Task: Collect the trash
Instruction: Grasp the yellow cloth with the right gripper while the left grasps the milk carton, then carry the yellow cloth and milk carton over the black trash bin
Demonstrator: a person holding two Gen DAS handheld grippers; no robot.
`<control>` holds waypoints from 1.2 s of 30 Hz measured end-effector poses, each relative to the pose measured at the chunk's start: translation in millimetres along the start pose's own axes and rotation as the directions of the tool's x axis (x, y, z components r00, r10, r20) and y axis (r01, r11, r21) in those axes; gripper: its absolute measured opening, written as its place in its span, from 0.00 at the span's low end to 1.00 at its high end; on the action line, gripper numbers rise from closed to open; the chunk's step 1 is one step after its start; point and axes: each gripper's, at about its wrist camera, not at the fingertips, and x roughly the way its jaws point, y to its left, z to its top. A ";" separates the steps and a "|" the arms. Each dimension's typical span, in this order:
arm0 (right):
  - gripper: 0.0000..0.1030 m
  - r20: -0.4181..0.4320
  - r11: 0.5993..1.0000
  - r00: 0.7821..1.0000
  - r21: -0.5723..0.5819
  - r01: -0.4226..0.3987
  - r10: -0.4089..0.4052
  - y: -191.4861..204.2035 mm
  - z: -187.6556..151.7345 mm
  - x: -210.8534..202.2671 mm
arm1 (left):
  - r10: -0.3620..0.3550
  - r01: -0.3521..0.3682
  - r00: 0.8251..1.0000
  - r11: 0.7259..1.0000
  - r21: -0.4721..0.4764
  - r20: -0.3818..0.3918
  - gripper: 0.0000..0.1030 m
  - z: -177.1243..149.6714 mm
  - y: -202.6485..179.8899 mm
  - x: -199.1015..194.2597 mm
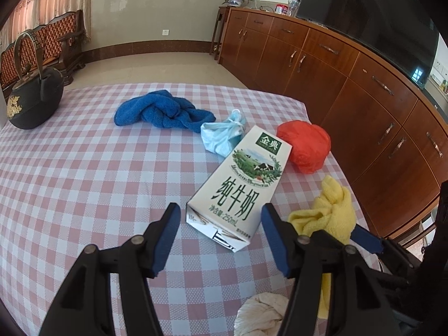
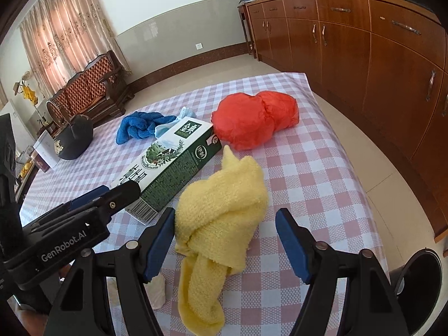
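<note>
A white and green milk carton (image 1: 240,184) lies flat on the checked tablecloth (image 1: 84,182). Its near end sits between the blue pads of my left gripper (image 1: 221,210), which is open; the pads stand close beside the carton without squeezing it. My right gripper (image 2: 225,212) is open around a knotted yellow towel (image 2: 221,215): the left pad is against the cloth and the right pad stands clear of it. Behind the carton are a crumpled red plastic bag (image 2: 254,123) and a balled light-blue face mask (image 1: 221,137).
A blue towel (image 1: 162,112) and a black kettle (image 1: 33,103) sit at the far left. A whitish wad (image 1: 260,313) lies near the front edge. A dark bin (image 2: 422,280) stands on the floor right of the table. Wooden cabinets (image 1: 350,84) line the right wall.
</note>
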 end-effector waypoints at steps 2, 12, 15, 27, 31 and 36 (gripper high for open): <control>0.67 0.002 1.000 1.000 0.007 -0.008 0.008 -4.7 0.3 0.6 | -0.001 0.001 1.000 1.000 0.012 -0.009 0.62 1.1 -3.4 3.9; 0.48 0.019 1.000 1.000 0.008 -0.011 0.011 -25.4 6.4 -6.7 | 0.039 -0.036 0.998 0.998 0.059 -0.045 0.69 3.4 -20.2 30.9; 0.48 0.018 1.000 1.000 0.003 -0.016 0.016 -24.3 6.8 -5.1 | 0.038 -0.036 0.999 0.998 0.060 -0.031 0.67 1.5 -22.3 32.0; 0.39 0.023 1.000 0.999 -0.015 -0.028 0.028 -20.4 3.1 -11.1 | 0.081 -0.083 0.995 0.996 0.035 0.054 0.58 -24.0 2.3 -3.6; 0.39 0.022 0.999 0.999 -0.023 -0.026 0.027 -18.7 -1.4 -16.8 | 0.141 -0.142 0.989 0.990 0.004 0.046 0.58 -43.4 25.0 -21.7; 0.43 0.016 0.999 1.000 -0.034 -0.022 0.023 -16.3 -8.6 -19.0 | 0.160 -0.159 0.987 0.987 -0.020 0.026 0.60 -65.2 37.3 -38.7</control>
